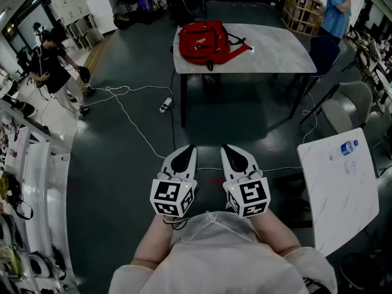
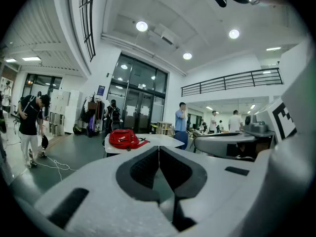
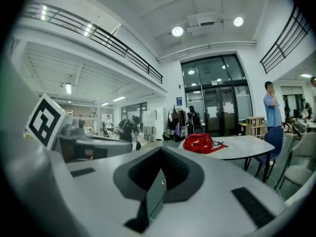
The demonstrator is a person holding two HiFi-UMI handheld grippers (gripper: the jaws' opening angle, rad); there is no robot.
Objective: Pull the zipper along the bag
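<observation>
**None of the zipper work begun**

We hold the left gripper (image 1: pixel 185 153) and the right gripper (image 1: pixel 231 152) clenched on nothing, close to our body. The red bag (image 1: pixel 202 41) lies on the table (image 1: pixel 278 51) well ahead. By our judgement, the approach and all the pulling remain.

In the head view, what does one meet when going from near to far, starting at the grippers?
left gripper and right gripper, side by side → white power strip → table → red backpack lying on it
</observation>
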